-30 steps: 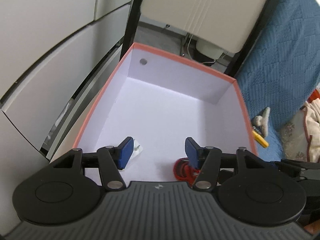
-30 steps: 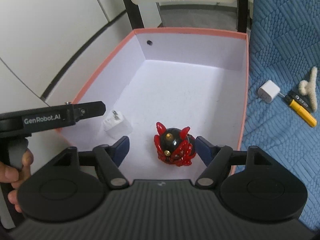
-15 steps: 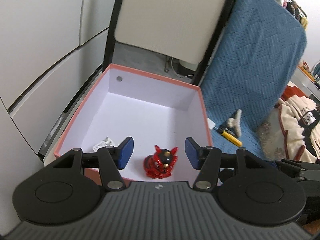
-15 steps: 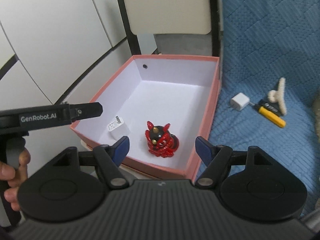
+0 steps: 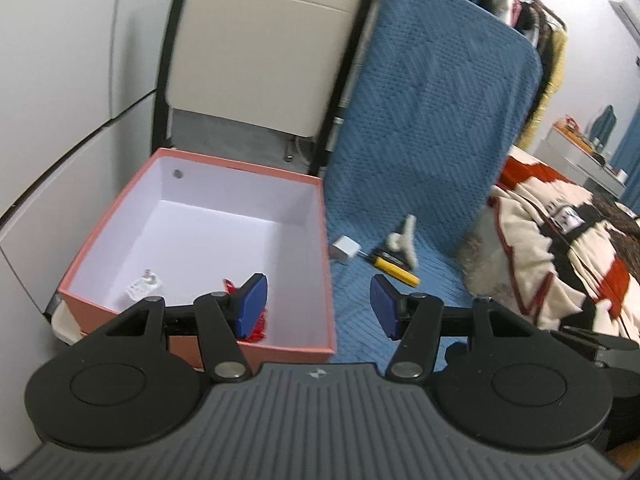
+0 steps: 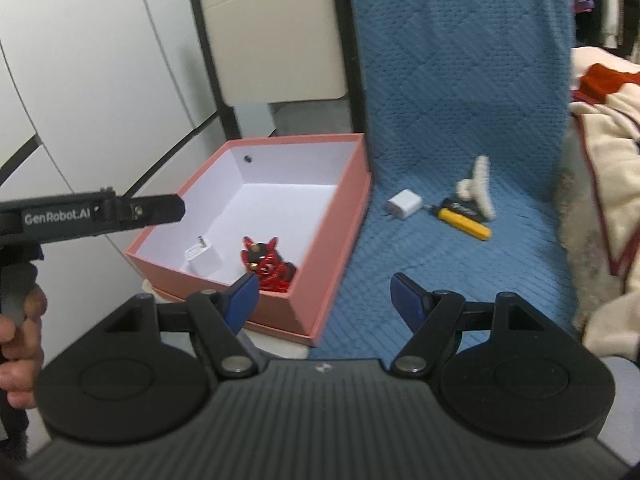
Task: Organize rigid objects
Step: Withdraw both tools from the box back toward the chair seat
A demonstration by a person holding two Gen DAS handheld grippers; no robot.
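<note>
White cabinet panels [image 6: 80, 60] filled the left bg, w/ a cream chair back [image 6: 276, 40] behind the box. Left gripper [image 5: 319, 304] hung above the near right corner of the box, blue pads [image 5: 252, 304] spread wide, nothing between them; its black body marked GenRobot.AI also showed at the left edge of the right wrist view, a hand [image 6: 18, 344] on the grip.

Pink cardboard box w/ white lining [image 6: 332, 248] sat open-topped beside the blue quilted cover [image 6: 460, 100]. Inside, near the front wall: white plug-in charger block [image 6: 204, 259] on the left, red-and-black horned figurine [image 6: 266, 264] just right of it, close but can't tell if touching. In the left wrist view the figurine was mostly hidden behind the left pad.

Right gripper [image 6: 325, 300] was over the box's front right corner and cover edge, pads apart, empty.

On the cover, right of the box and apart from it: second white charger cube [image 6: 404, 204], then a yellow-and-black pen-shaped tool [image 6: 464, 220], then a cream fuzzy hair claw [image 6: 478, 188] resting against the tool's far end. Cream, red and black blanket [image 5: 560, 248] lay bunched at far right.
</note>
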